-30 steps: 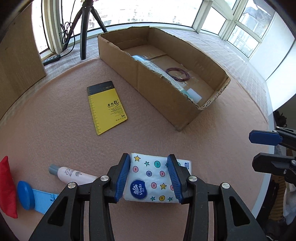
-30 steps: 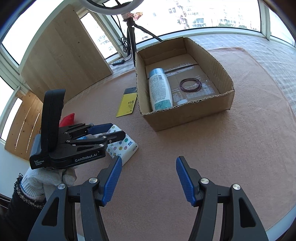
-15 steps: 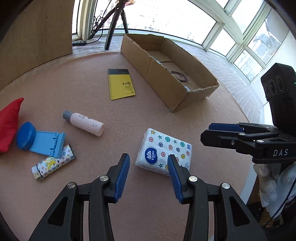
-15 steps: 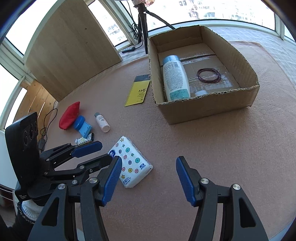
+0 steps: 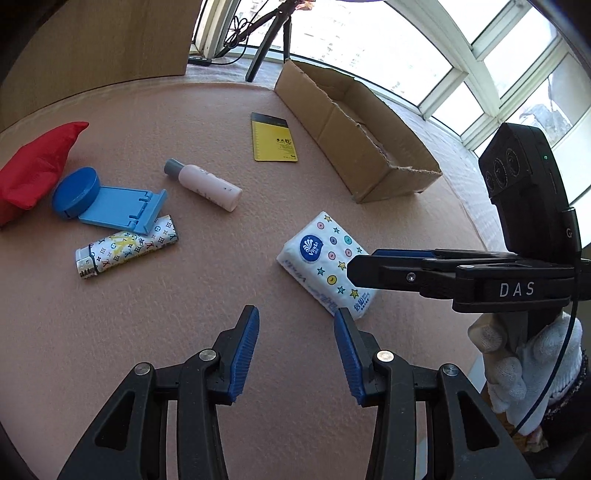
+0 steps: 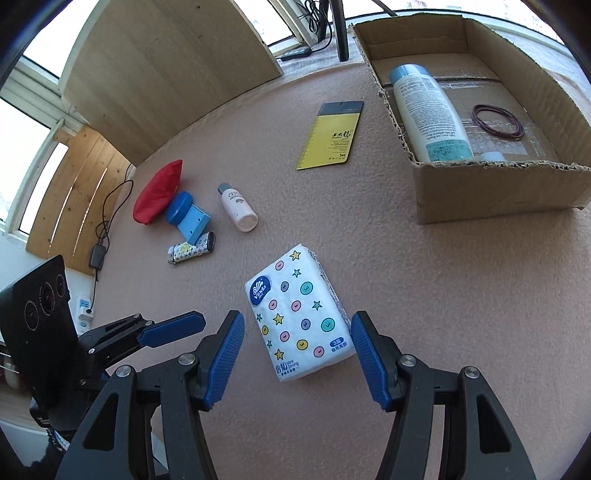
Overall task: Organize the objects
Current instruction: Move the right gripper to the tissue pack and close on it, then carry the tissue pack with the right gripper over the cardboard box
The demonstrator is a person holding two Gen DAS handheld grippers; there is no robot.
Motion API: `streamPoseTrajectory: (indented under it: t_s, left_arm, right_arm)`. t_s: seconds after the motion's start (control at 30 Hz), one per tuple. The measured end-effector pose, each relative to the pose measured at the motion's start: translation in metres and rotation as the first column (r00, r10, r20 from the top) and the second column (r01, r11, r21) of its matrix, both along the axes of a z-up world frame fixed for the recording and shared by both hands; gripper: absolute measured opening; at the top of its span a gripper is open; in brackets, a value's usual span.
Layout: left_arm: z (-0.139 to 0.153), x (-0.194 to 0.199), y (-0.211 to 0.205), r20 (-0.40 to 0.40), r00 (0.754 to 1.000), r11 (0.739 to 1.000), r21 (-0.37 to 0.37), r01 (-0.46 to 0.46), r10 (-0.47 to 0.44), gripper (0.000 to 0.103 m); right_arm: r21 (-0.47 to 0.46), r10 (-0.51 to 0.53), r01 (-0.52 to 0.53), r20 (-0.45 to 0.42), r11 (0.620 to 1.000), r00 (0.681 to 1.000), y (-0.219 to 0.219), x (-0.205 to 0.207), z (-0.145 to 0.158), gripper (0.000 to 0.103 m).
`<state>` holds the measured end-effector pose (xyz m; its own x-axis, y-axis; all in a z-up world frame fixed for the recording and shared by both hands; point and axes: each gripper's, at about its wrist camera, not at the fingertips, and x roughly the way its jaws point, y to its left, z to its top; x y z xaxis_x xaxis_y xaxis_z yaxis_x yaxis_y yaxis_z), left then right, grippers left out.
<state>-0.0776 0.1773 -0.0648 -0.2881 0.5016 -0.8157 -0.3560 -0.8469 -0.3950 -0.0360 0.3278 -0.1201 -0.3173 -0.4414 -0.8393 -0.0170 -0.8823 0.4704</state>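
A white tissue pack point(image 6: 299, 314) with coloured dots and stars lies flat on the pink mat; it also shows in the left wrist view point(image 5: 325, 262). My right gripper point(image 6: 297, 347) is open and hangs over the pack, a finger on each side, apart from it. My left gripper point(image 5: 295, 332) is open and empty, drawn back to the left of the pack. The cardboard box point(image 6: 491, 192) stands at the far right and holds a large white bottle point(image 6: 430, 114) and a purple ring point(image 6: 498, 122).
On the mat lie a yellow notepad point(image 6: 334, 136), a small pink bottle point(image 6: 238, 208), a blue stand point(image 6: 186, 218), a patterned lighter point(image 6: 192, 253) and a red pouch point(image 6: 159, 192). A wooden board point(image 6: 162, 66) and a tripod leg point(image 6: 340, 29) stand at the back.
My left gripper has let go of the tissue pack and pulled back and up. My right gripper has moved over the pack, which now lies between its open fingers.
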Motion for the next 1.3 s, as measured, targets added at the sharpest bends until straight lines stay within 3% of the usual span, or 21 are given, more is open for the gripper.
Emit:
streamPoseTrajectory:
  t_s: [0.17,0.3,0.53,0.87,1.3]
  left_arm:
    - [-0.005,-0.002,0.006,0.007,1.000,1.000,-0.010,0.008,-0.008,0.048]
    - [-0.010,-0.007,0.016,0.015,1.000,1.000,-0.018,0.014,-0.013,0.057]
    - [-0.016,-0.010,0.038,0.019,0.999,0.999,-0.009,0.035,-0.035,0.059]
    - [-0.014,-0.014,0.042,0.024,1.000,1.000,0.024,-0.007,0.006,0.043]
    - [0.037,-0.037,0.074,-0.092,0.996,0.999,0.042,0.014,-0.010,0.042]
  right_arm:
    - [-0.048,0.029,-0.029,0.011,0.998,1.000,-0.011,0.001,-0.002,0.056]
    - [-0.008,0.016,-0.016,0.006,1.000,1.000,-0.010,-0.004,-0.003,0.056]
    - [0.040,0.067,-0.067,0.017,0.997,0.998,-0.016,-0.014,-0.009,0.051]
    - [0.042,0.080,-0.080,0.017,0.996,0.997,-0.014,-0.015,-0.010,0.040]
    - [0.064,0.037,-0.031,-0.104,0.998,0.994,0.022,-0.021,0.040,0.039]
